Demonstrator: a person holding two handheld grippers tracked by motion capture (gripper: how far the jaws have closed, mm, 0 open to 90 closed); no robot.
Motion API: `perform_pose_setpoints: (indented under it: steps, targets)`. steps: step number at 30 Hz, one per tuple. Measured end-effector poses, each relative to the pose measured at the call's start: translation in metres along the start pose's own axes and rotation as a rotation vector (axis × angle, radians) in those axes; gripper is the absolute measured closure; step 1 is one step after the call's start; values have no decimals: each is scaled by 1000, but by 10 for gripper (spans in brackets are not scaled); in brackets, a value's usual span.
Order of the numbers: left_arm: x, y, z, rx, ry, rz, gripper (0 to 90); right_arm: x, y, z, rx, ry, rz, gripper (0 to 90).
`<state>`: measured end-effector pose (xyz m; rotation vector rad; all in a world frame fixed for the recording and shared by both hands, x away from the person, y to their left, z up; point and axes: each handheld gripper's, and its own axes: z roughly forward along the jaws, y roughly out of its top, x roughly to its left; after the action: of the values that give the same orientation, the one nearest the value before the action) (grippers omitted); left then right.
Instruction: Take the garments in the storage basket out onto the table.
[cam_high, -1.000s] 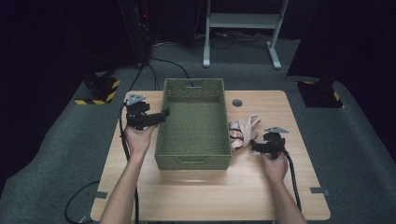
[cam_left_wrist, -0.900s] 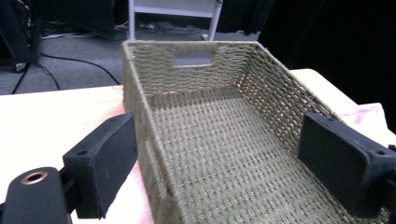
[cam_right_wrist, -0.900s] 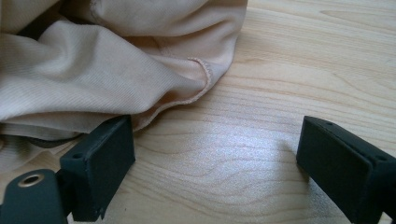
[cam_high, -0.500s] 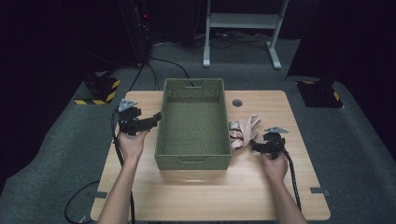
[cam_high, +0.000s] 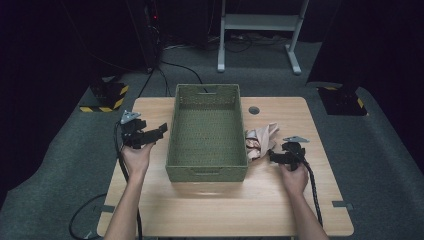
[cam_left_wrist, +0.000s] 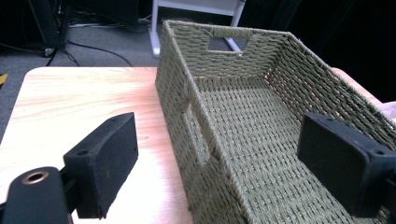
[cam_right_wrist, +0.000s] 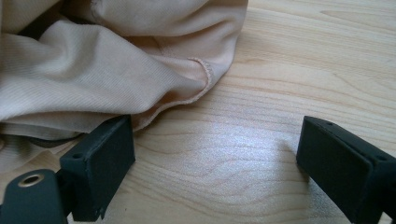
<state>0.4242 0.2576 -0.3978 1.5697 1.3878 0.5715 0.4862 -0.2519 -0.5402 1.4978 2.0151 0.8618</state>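
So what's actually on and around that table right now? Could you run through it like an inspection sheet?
Surface: light wooden table, round hole near its far edge.
Job's things: green woven basket in the middle, nothing inside; crumpled beige cloth on the table to its right.
Clutter: nothing seen.
Grippers: left claw open, held beside the basket's left wall; right claw open, low on the table at the cloth's edge, not gripping it.
Cables: one black cable trails from each claw back along the forearm; more run over the floor behind.
Surroundings: dark room, grey carpet, white metal stand, yellow-black striped blocks on the floor.
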Motion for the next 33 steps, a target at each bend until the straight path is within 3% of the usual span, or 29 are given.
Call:
perform_pose_setpoints:
  steps: [23, 33]
  targets:
    - [14, -19, -2, 16, 28, -41, 130, 0, 0, 0, 0, 0, 1, 110]
    - [18, -25, -2, 25, 50, -41, 130, 0, 0, 0, 0, 0, 1, 110]
